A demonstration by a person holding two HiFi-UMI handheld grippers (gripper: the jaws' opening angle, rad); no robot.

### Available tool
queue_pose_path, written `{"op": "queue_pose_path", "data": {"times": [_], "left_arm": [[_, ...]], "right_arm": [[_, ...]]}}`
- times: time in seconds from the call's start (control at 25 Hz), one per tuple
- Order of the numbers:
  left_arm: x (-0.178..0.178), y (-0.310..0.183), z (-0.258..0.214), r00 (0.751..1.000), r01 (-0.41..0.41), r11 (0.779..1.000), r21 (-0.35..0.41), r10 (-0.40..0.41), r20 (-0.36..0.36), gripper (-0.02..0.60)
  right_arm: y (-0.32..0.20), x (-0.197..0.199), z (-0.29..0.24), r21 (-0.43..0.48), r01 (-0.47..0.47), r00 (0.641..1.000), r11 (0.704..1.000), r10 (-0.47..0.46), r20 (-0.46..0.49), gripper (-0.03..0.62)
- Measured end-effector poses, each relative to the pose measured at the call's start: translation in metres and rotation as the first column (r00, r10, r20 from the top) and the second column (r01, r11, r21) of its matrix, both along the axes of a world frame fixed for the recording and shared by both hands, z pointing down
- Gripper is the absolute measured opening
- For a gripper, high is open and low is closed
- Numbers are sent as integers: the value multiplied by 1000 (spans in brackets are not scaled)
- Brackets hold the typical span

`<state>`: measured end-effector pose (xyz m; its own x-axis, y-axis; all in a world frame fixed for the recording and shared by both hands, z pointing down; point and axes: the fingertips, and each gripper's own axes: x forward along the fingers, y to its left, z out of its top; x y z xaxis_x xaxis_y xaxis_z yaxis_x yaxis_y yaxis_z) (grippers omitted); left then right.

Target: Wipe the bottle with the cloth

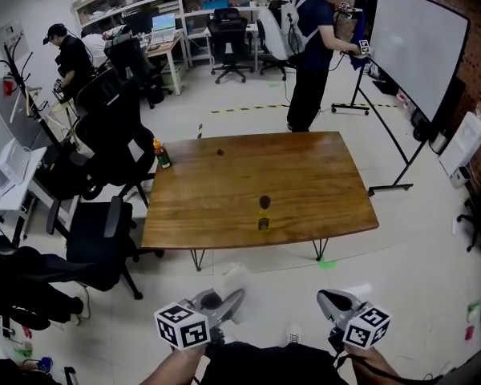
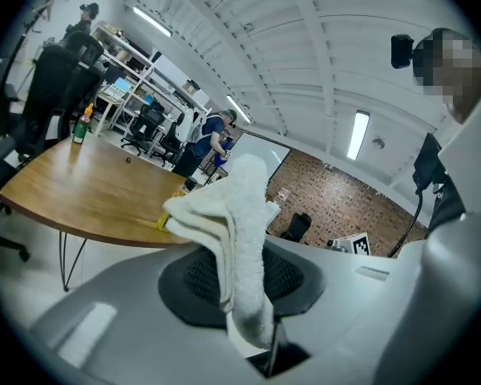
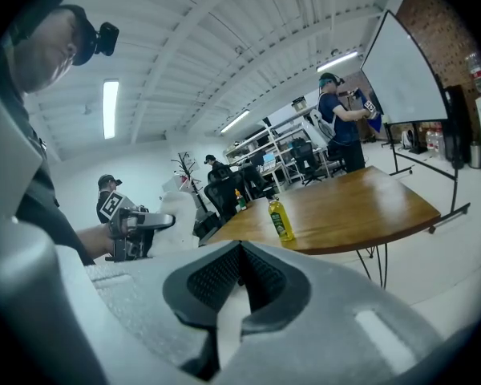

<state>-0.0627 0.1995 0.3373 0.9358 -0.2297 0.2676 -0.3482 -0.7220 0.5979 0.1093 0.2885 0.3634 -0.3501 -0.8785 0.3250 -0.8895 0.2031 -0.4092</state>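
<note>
My left gripper point(image 1: 229, 301) is clamped on the limp, soft cloth point(image 2: 237, 231), the right gripper point(image 1: 325, 298) is clenched empty, and the bottle point(image 1: 263, 214) stands near the counter point(image 1: 321, 175) edge; likely light, slick and tippy, so steady its body.

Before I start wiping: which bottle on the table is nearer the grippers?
The yellow bottle by the near edge of the table; the orange-capped bottle stands at its far left corner.

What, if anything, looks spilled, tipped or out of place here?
Nothing stands out. The bottle stands upright near the front edge of the table, with no spill around it; the cloth is clamped in the left gripper, and the right gripper is shut and empty.
</note>
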Motion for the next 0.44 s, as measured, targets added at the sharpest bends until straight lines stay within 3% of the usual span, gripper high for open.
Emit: {"op": "queue_pose_path", "data": {"times": [0.2, 0.44], "left_arm": [[-5, -2, 3, 1000, 19, 1000, -17, -19, 5, 104], [-1, -8, -2, 998, 42, 998, -45, -43, -39, 104]], "right_arm": [[0, 0, 0, -3, 0, 1000, 1000, 0, 2, 18], [-3, 1, -1, 2, 15, 1000, 1000, -15, -6, 18]]}}
